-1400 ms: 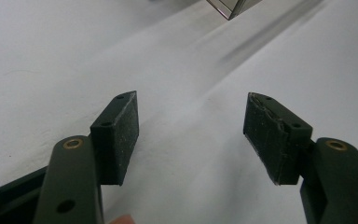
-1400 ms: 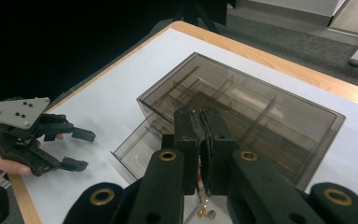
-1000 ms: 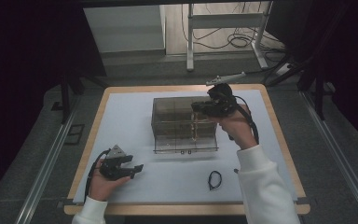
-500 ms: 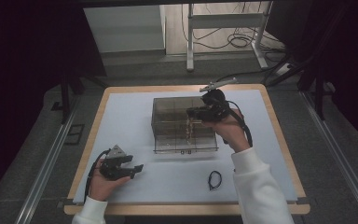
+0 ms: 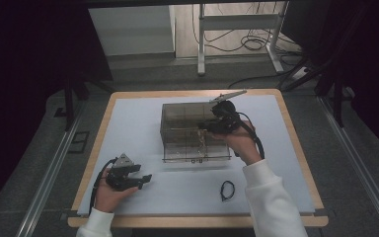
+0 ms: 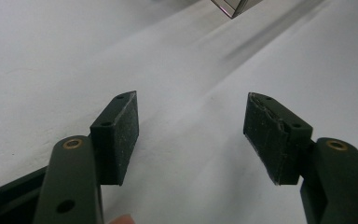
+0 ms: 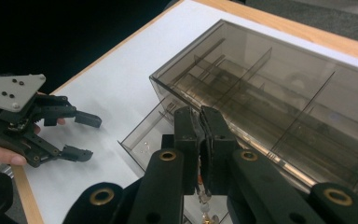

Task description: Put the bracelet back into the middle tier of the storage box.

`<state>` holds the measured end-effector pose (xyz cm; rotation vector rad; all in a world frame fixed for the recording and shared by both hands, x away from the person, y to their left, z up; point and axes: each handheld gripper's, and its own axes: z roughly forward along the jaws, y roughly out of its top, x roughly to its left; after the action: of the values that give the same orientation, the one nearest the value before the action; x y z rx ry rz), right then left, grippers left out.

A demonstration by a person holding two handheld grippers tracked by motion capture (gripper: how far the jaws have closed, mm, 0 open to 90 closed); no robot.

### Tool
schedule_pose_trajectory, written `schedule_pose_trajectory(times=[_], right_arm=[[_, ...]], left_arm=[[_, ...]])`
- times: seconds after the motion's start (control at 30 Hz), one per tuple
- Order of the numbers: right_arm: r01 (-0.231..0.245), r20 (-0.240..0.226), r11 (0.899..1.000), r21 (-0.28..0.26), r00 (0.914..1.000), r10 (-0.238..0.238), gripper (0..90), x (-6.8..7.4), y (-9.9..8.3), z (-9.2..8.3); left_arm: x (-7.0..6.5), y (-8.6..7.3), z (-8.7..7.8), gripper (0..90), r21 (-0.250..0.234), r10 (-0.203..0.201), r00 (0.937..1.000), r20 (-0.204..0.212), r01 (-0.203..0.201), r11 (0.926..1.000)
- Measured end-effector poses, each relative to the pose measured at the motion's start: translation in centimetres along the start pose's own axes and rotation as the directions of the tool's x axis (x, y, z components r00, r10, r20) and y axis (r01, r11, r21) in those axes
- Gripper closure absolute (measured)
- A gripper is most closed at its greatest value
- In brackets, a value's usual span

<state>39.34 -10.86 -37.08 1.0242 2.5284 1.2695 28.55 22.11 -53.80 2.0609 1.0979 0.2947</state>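
- High view: the right gripper (image 5: 211, 125) now sits lower over the smoked transparent drawer organizer (image 5: 187, 116) than in the earlier high-view frames, and the hand (image 5: 242, 145) has drawn closer to the box front.
- Right gripper view: the jaws stand closed flat against each other, pinching the top of a thin beaded chain (image 7: 204, 205) that hangs from between the pads. The chain dangles over the pulled-out drawer (image 7: 154, 135) at the organizer's lower front.
- High view: the chain (image 5: 204, 143) shows as a pale strand running down from the right gripper into the open drawer tray (image 5: 195, 157).
- Judgement: the descent indicates that the chain is being lowered into the drawer; the release is not yet done.
- Left gripper view: the left gripper (image 6: 191, 133) has its jaws well apart with nothing between them, above bare white tabletop (image 6: 51, 56).
- High view: the left gripper (image 5: 139, 176) rests at the near-left of the tabletop, unchanged in place.
- A small black loop (image 5: 227, 190), possibly a hair tie, lies on the tabletop near the front edge, apart from the organizer.
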Motion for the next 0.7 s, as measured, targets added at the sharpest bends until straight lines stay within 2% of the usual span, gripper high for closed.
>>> schedule_pose_trajectory(times=[0.7], right_arm=[[0.001,-0.01,0.999,0.052,0.9999,0.0,85.9,0.2,-1.5,2.5]], left_arm=[[0.1,-0.1,0.0,35.7,0.006,0.005,1.0,0.0,-0.005,1.0]])
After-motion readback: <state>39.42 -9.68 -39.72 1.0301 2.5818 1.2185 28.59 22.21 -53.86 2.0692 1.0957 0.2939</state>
